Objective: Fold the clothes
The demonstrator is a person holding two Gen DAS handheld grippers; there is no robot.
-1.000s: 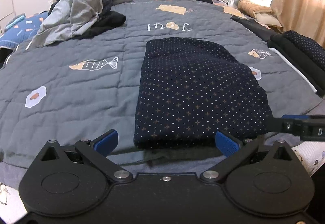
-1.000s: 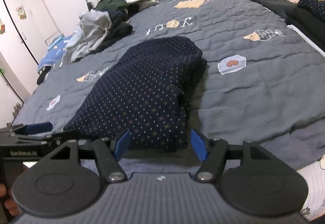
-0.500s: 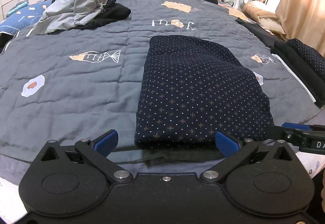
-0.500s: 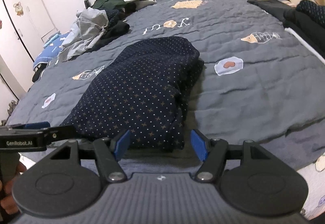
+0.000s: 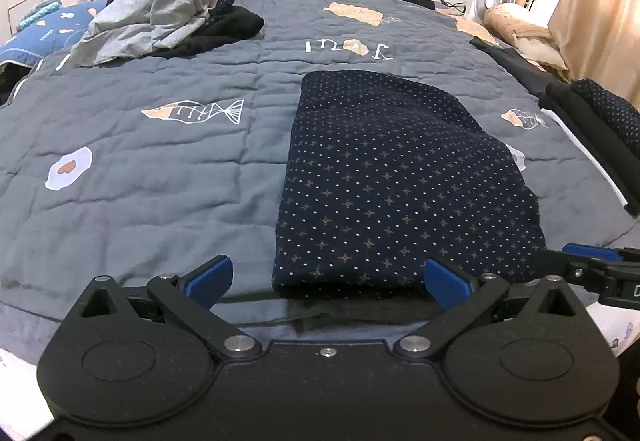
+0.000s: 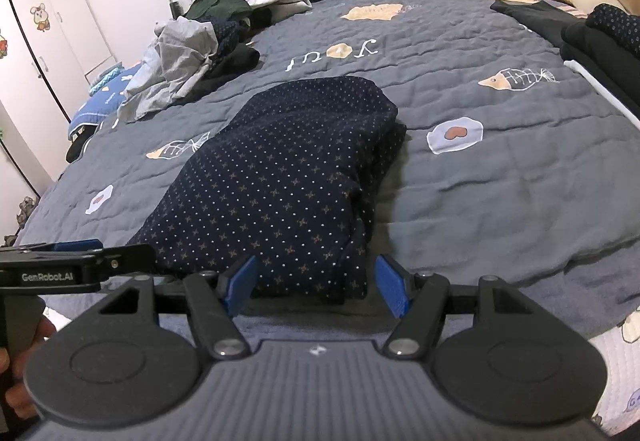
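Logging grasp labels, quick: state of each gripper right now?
Left gripper: open, holding nothing, at the near edge of the folded navy dotted fabric garment.
Right gripper: open, empty, at the same edge.

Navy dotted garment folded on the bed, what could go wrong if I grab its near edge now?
The navy dotted garment is stacked in loose layers along its right side, so open jaws may catch only the top layer and undo the fold. The left gripper and right gripper sit close together and could collide.
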